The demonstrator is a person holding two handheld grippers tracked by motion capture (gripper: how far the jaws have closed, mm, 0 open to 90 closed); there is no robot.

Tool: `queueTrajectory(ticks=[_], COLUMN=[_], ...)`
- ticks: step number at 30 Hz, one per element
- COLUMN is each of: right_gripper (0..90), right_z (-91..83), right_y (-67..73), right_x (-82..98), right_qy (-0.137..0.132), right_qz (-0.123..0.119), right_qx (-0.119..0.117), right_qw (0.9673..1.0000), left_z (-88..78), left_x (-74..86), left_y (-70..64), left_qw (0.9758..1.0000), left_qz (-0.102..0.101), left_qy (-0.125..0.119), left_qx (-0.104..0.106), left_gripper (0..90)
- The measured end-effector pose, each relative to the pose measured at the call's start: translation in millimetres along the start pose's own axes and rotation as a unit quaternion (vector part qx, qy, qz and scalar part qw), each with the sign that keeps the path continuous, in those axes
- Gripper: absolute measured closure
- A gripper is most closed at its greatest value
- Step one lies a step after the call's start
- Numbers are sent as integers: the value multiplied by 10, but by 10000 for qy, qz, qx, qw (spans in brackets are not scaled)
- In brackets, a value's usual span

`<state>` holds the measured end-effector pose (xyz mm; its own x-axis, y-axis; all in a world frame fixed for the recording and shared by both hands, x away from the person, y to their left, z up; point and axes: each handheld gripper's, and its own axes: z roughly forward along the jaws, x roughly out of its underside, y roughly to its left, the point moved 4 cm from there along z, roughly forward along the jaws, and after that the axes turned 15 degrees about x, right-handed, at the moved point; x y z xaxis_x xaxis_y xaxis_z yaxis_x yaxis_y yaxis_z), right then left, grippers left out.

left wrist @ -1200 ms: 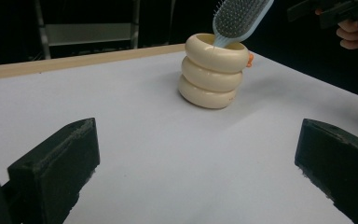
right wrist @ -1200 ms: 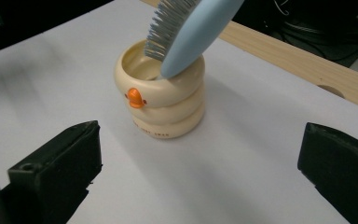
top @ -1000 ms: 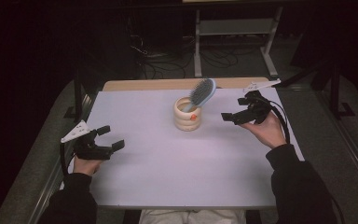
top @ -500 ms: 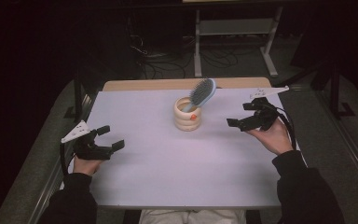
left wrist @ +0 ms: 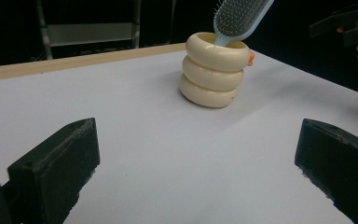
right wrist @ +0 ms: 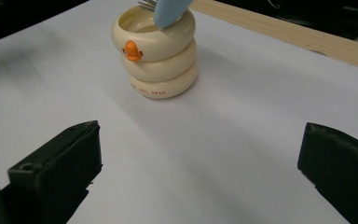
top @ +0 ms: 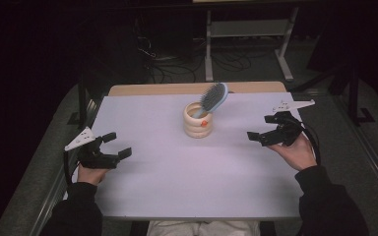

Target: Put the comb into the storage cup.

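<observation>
A cream holder (top: 198,122) made of three stacked rings is seen on the white table (top: 177,187), in the far middle part of it, a little before the wooden strip (top: 177,89) at the far edge. The holder stands upright, and a small orange beak (right wrist: 131,50) is seen on its top ring, on the side that is turned to the right gripper. Some small red letters are printed on the lowest ring, but they cannot be read.

Inside the holder a light blue hairbrush (top: 213,98) is placed with its handle down and its head up. The handle is hidden in the holder. The long axis of the brush is tilted, not upright: in the high view the head leans away from the person and toward the right, and it sticks out well above the rim. The bristles (left wrist: 235,15) are turned to the left side, as is seen in the left gripper view, while the smooth blue back is seen in the right gripper view.

The left gripper (top: 113,153) is held near the left edge of the table, well apart from the holder, with its jaws spread wide and nothing between them. The right gripper (top: 262,132) is held at the right side, nearer to the holder but not touching it, and its jaws are also wide apart and empty.
</observation>
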<state>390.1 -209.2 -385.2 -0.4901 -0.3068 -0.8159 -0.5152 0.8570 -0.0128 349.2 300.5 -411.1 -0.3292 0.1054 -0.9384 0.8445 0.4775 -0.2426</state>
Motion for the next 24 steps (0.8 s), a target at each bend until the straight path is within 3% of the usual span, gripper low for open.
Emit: queueTrajectory(ticks=[11,15,24], right_gripper=[0,0,0], right_z=[-114,-166,-343], right_y=[-69,-97,-167], right_x=[239,322,506], right_qy=[-64,-128,-350], right_qz=[150,192,317], right_qx=[122,108,230], right_qw=[9998,9997,9986], left_z=[9,26,5], left_x=[10,38,55], left_y=[13,47,67], left_qw=[10000,9999,9997], left_qz=[-19,-73,-151], left_qy=[32,136,123], left_qx=[12,-54,-142], left_gripper=[0,0,0])
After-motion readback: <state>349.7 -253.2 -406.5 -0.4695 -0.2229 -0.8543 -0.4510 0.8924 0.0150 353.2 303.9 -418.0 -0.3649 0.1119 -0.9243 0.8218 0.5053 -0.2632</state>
